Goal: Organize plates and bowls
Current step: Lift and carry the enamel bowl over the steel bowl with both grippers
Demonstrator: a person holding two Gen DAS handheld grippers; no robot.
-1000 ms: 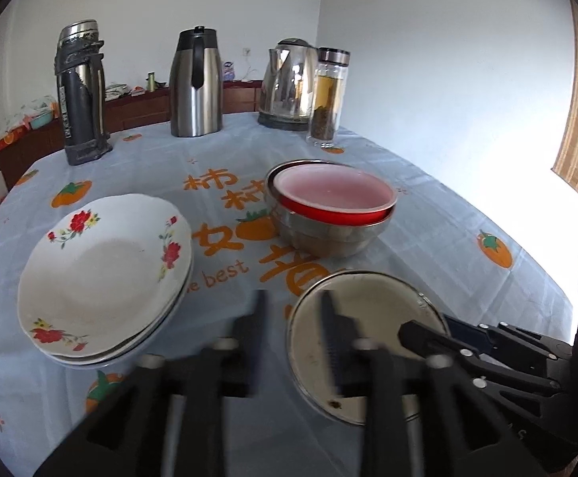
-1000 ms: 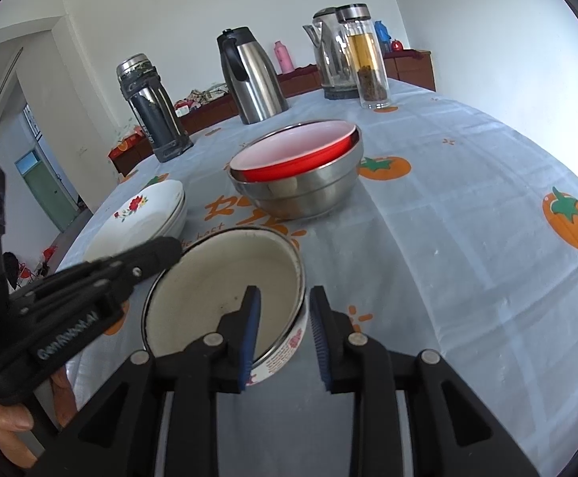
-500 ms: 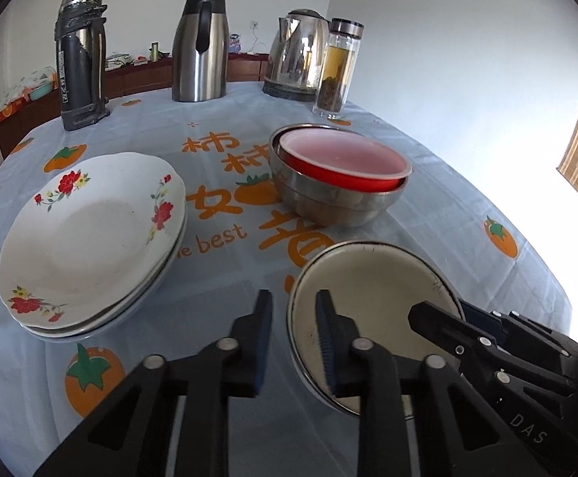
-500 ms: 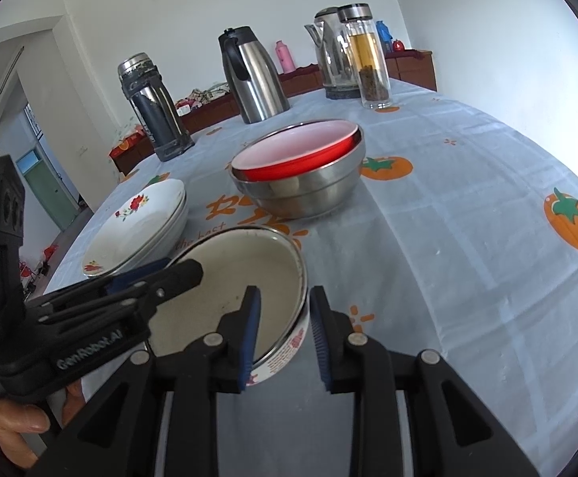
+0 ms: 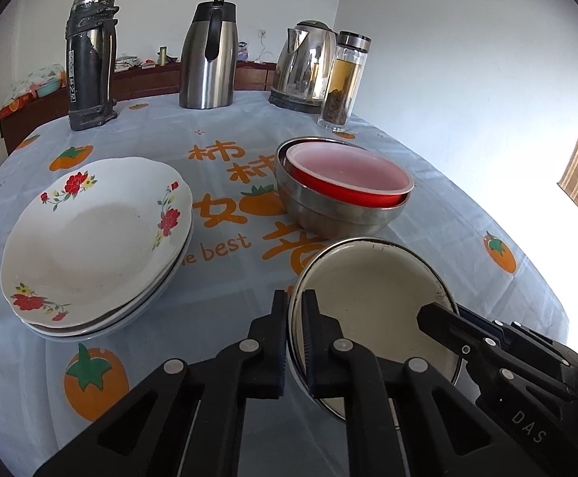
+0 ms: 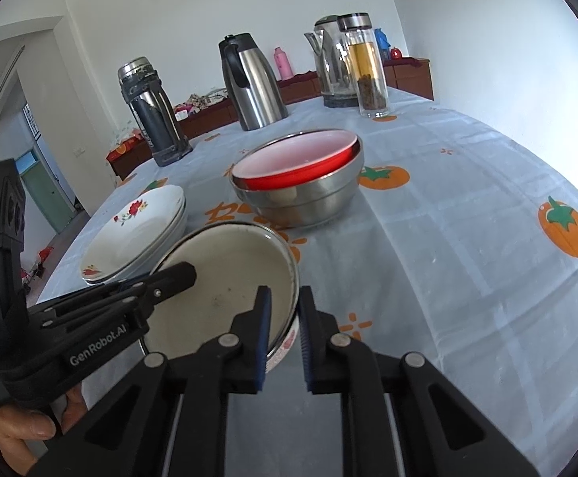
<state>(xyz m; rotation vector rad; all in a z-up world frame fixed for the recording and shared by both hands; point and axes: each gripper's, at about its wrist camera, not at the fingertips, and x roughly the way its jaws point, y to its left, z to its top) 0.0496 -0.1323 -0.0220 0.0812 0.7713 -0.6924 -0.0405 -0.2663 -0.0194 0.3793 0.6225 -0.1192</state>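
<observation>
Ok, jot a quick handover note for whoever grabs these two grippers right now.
Left gripper: jaws closing on the near-left rim of the enamel bowl.
Right gripper: shut on the same bowl's right rim.
Red bowl sits nested in the steel bowl; floral plates are stacked to the left.
Done: plates stacked, two bowls nested.
Left: probably lift the enamel bowl and nest it with the others.

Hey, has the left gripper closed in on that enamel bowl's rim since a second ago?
Yes. The left gripper had its jaws spread wide; they are now closing with the enamel bowl rim between them, while the steel bowl behind stays put.
</observation>
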